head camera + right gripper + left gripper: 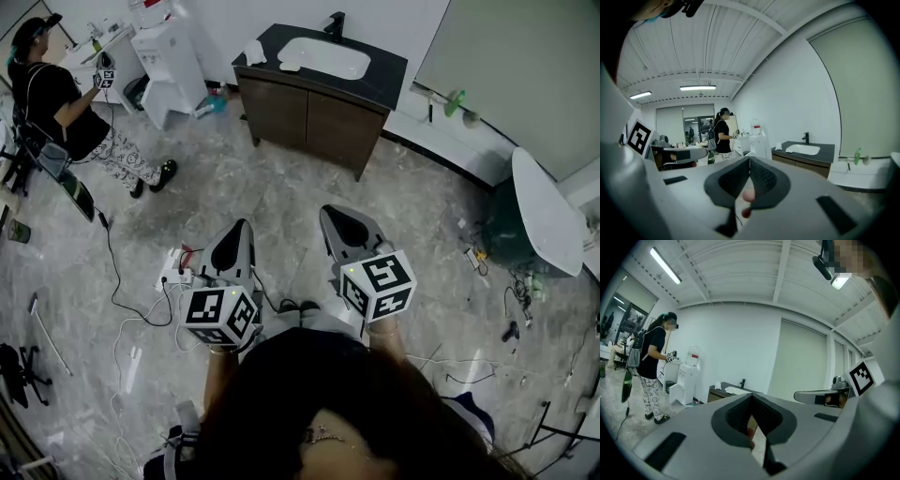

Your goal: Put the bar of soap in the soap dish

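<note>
A dark vanity (pixel 314 103) with a white basin (pixel 325 58) stands across the floor, far from both grippers. On its black top lie a small white thing (pixel 291 66) beside the basin and a taller white thing (pixel 255 51) at the left corner; I cannot tell which is soap or dish. The right gripper view shows the basin (pixel 802 149) and the white corner thing (pixel 778 146). My left gripper (pixel 242 227) and right gripper (pixel 330 214) are held side by side above the floor, pointing at the vanity. Both are shut with nothing between the jaws (pixel 751 401) (pixel 750 164).
Another person (pixel 56 98) stands at the back left by a white water dispenser (pixel 169 56). Cables (pixel 131 309) and a power strip (pixel 175 275) lie on the marble floor to my left. A white oval top (pixel 548 211) stands at the right, with more cables around it.
</note>
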Available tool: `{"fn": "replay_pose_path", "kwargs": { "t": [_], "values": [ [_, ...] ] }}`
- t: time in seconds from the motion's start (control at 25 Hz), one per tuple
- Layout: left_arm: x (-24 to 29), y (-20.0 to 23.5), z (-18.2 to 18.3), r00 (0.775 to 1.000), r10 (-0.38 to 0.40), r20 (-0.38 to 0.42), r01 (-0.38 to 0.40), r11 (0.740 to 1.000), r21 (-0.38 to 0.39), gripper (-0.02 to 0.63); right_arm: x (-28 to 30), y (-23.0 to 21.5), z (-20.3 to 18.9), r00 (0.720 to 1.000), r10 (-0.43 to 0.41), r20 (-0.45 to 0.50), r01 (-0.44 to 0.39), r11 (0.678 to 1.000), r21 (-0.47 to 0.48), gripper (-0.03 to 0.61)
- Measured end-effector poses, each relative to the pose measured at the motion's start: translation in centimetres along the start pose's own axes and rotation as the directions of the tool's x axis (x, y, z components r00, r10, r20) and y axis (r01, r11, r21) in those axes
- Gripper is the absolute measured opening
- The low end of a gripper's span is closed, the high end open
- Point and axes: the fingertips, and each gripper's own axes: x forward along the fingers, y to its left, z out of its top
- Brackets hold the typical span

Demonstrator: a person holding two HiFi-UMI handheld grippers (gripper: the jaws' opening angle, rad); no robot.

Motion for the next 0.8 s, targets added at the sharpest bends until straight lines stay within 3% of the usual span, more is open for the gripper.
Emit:
{"fn": "replay_pose_path", "kwargs": {
  "t": [0.36, 0.8],
  "values": [
    [2.9, -2.0, -0.7, 1.0, -0.007, -0.01, 0.007, 1.0, -0.027, -0.003, 0.0, -3.3, 0.5, 0.999, 0.015, 0.037, -0.014, 0.999, -0.029, 0.018],
    [7.5, -1.7, -1.2, 0.999, 0.042, -0.031, -0.044, 0.997, -0.062, -0.003, 2.9, -7.0, 1.1, 0.994, 0.085, 0.063, -0.084, 0.996, -0.025, 0.018]
  ]
}}
